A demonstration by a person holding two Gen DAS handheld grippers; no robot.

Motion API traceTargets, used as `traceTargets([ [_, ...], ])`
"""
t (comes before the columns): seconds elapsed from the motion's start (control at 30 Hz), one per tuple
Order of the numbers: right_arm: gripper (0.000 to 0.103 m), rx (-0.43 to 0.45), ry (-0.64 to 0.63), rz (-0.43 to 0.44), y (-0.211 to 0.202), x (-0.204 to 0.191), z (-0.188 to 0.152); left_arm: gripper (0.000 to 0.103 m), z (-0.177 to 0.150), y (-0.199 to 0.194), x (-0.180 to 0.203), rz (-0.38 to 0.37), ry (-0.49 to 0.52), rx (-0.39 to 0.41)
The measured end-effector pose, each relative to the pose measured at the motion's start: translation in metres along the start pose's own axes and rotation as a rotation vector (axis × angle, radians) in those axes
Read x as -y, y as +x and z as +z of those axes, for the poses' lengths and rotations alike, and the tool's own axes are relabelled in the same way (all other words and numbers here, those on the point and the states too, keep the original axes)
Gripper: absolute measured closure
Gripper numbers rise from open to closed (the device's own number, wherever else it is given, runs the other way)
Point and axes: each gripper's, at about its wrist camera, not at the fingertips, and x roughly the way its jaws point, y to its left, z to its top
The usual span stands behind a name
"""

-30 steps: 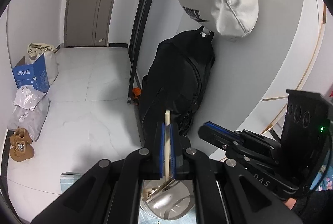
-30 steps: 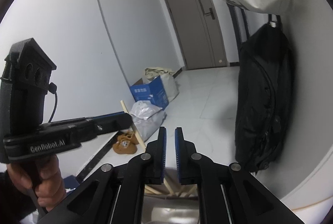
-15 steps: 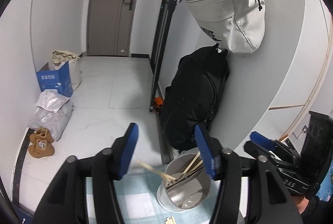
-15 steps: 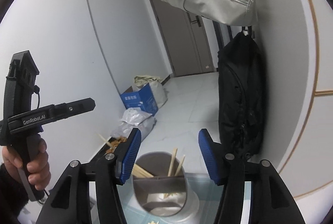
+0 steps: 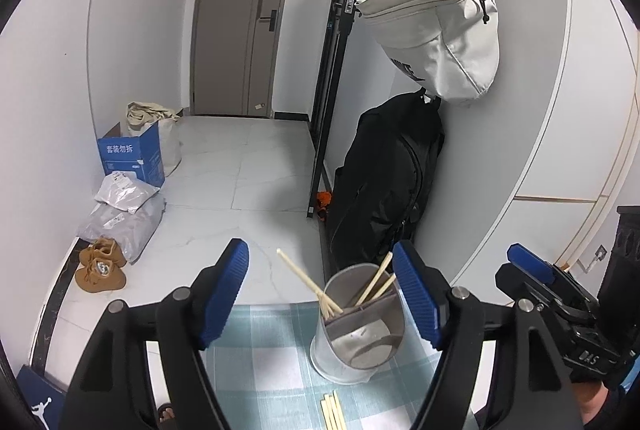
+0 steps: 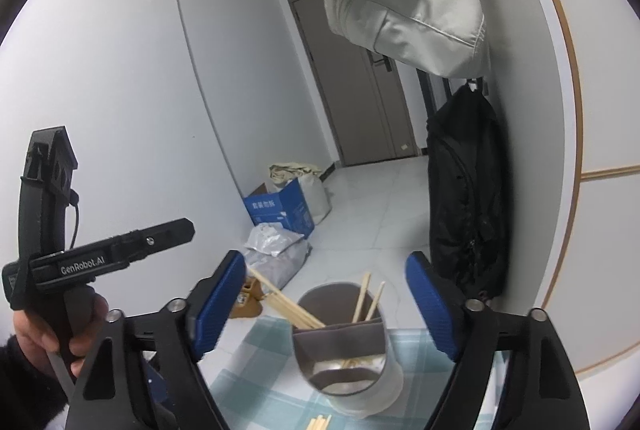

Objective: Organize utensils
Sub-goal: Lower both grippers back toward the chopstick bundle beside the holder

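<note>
I am holding my left gripper (image 5: 320, 294) spread wide and empty now; a second ago it was pinching one chopstick. That chopstick is now leaning in the divided metal holder (image 5: 358, 326) on the checked cloth (image 5: 264, 350). My right gripper (image 6: 326, 304), also gaping, is hovering above. More loose chopsticks (image 5: 332, 412) are waiting nearby.

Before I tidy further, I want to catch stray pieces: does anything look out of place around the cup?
Yes. A few chopsticks lie loose on the checked cloth in front of the cup, not inside it. One bundle of chopsticks in the cup leans far out over the rim. Both claws are open and empty.
</note>
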Motion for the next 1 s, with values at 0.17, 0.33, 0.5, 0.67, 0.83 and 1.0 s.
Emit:
traceTargets([
  [0.17, 0.013, -0.007, -0.007, 0.02, -0.008, -0.01, -0.007, 0.032, -0.014, -0.011, 0.004, 0.024, 0.008, 0.01],
  [0.33, 0.005, 0.002, -0.006, 0.02, -0.018, -0.015, -0.022, 0.031, -0.03, -0.017, 0.006, 0.049, 0.012, 0.021],
  [0.5, 0.002, -0.013, -0.006, 0.01, -0.023, -0.018, -0.04, 0.025, -0.048, -0.018, 0.009, 0.067, 0.021, 0.01],
  [0.67, 0.0, -0.016, -0.039, -0.004, -0.025, -0.023, -0.061, 0.022, -0.067, -0.017, 0.01, 0.087, 0.036, 0.012],
  [0.83, 0.0, -0.068, -0.049, 0.029, -0.021, -0.026, -0.089, 0.022, -0.088, -0.011, 0.009, 0.112, 0.045, -0.001],
  [1.0, 0.0, -0.094, -0.042, 0.014, -0.016, -0.024, -0.113, 0.022, -0.111, -0.005, 0.01, 0.126, 0.069, -0.01],
])
